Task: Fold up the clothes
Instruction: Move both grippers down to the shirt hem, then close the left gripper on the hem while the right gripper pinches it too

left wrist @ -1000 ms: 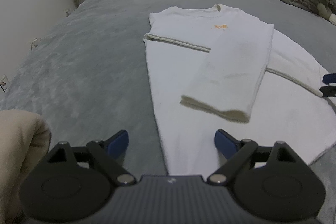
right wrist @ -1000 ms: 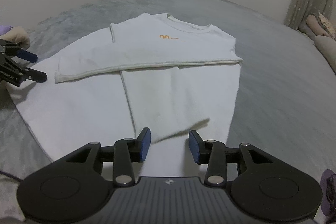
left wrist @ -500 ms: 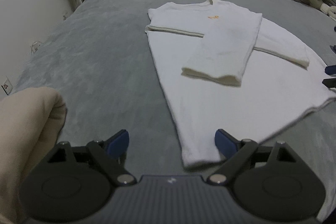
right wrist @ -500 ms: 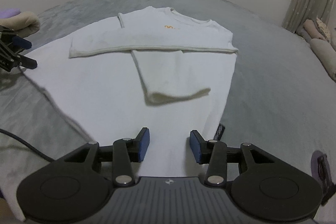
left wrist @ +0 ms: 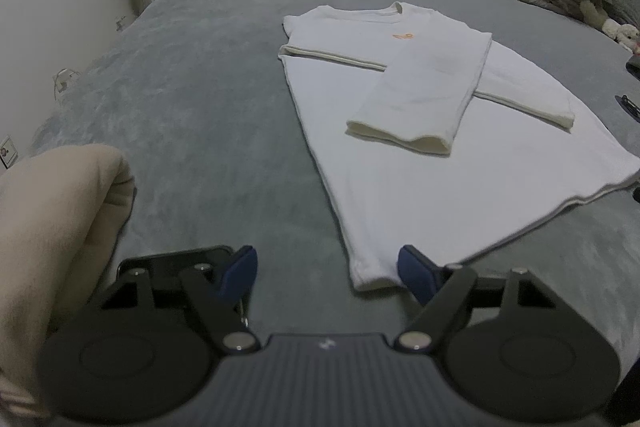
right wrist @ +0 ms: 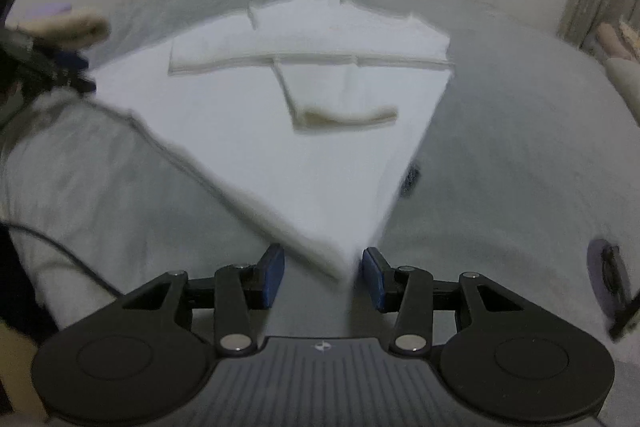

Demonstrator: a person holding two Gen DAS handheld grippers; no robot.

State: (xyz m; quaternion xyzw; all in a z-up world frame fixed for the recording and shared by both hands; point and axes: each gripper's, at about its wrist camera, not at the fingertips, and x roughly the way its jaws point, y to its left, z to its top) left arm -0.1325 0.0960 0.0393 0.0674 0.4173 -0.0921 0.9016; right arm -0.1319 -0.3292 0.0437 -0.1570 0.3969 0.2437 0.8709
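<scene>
Left wrist view shows the white long-sleeved shirt (left wrist: 400, 179) lying flat on the grey bed (left wrist: 200, 107), both sleeves already folded across its chest, with its near hem corner just ahead of the left gripper (left wrist: 326, 273), whose jaws stand apart with nothing pressed between them; they have just been closing a little, and only the corner's edge lies near the right-hand pad. In the right wrist view the other hem corner sits between the pads of the right gripper (right wrist: 323, 277), which is partly open and, as far as the blurred frame shows, not yet pinching the cloth. The likely trouble is an uneven pickup: if one gripper bites only the top layer, or closes beside the corner, the hem would lift crookedly and the folded sleeves could slide off when the lower half is carried up. The beige garment (left wrist: 56, 227) lying close on the left could also be snagged. Compared with a second ago, both grippers have drawn back from over the shirt's body to its hem corners, so more of the shirt is in view.
</scene>
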